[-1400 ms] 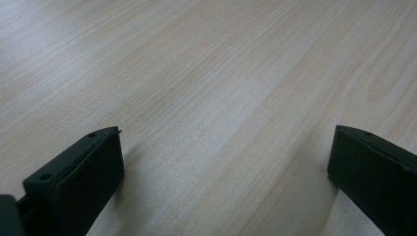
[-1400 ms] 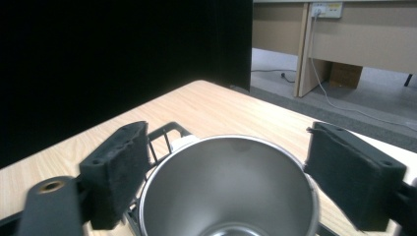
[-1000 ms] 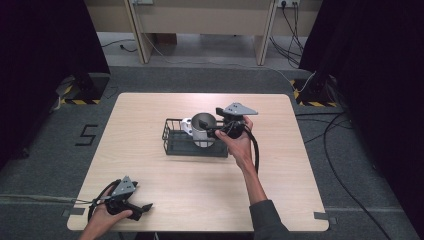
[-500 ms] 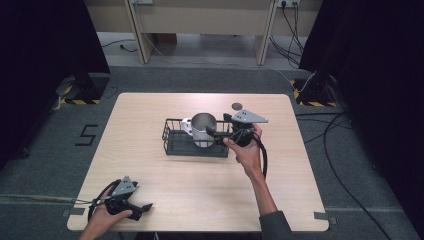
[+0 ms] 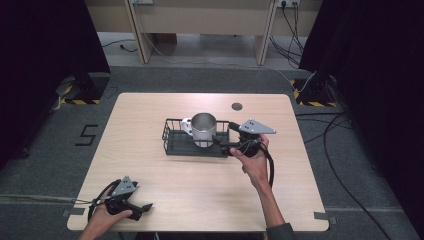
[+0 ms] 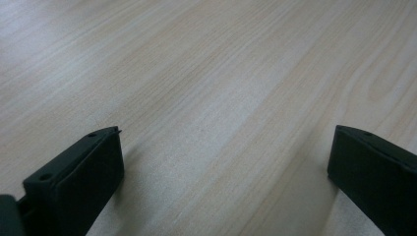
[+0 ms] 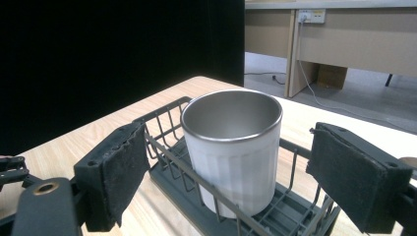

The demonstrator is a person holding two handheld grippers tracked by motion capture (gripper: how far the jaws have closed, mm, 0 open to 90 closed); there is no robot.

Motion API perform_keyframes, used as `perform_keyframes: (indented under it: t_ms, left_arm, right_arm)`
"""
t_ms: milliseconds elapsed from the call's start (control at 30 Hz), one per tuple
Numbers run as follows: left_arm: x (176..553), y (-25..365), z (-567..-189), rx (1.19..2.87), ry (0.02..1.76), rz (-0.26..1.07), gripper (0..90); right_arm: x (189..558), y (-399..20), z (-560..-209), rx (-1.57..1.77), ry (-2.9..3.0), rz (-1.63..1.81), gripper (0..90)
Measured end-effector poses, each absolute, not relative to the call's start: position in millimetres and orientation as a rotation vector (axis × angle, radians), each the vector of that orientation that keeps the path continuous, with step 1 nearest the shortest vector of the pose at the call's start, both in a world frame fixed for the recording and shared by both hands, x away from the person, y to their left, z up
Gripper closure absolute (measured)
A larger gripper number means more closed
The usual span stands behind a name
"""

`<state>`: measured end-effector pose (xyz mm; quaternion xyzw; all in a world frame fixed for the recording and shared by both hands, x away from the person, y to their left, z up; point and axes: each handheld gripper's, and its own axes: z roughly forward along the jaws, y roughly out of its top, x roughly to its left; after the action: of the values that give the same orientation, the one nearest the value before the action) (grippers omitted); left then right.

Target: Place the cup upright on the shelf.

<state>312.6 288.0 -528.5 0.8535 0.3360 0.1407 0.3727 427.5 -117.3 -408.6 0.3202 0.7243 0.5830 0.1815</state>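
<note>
Mug (image 5: 203, 128) is seen upright in the wire basket (image 5: 172, 144), mid-table; the spread right gripper (image 5: 224, 141) at its right should be kept off the wire. Left gripper (image 5: 144, 207), also spread, rests near-left.

That cup (image 7: 231, 147) I'm facing is looking like brushed metal inside, with a matt white ribbed outside. The basket (image 7: 167, 147) is showing dark coated wire, my pads (image 7: 120, 172) are looking rough and black, and the table (image 6: 206, 88) is showing smooth pale wood grain.
</note>
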Motion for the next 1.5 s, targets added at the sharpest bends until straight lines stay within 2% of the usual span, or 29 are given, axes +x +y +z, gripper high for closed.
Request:
perform_keyframes:
  t_ms: [467,900,1500]
  left_arm:
    - [313,288,-528,2.189,0.861,0.36,0.0]
    - [313,288,-528,2.189,0.861,0.361,0.0]
    - [312,288,-528,2.189,0.863,0.361,0.0]
  right_arm:
    - [404,-129,-422,0.912,2.045,1.631,15.2]
    - [379,-147,-450,0.953,2.071,1.562,15.2]
    - [351,-151,-463,0.913,2.108,1.478,15.7]
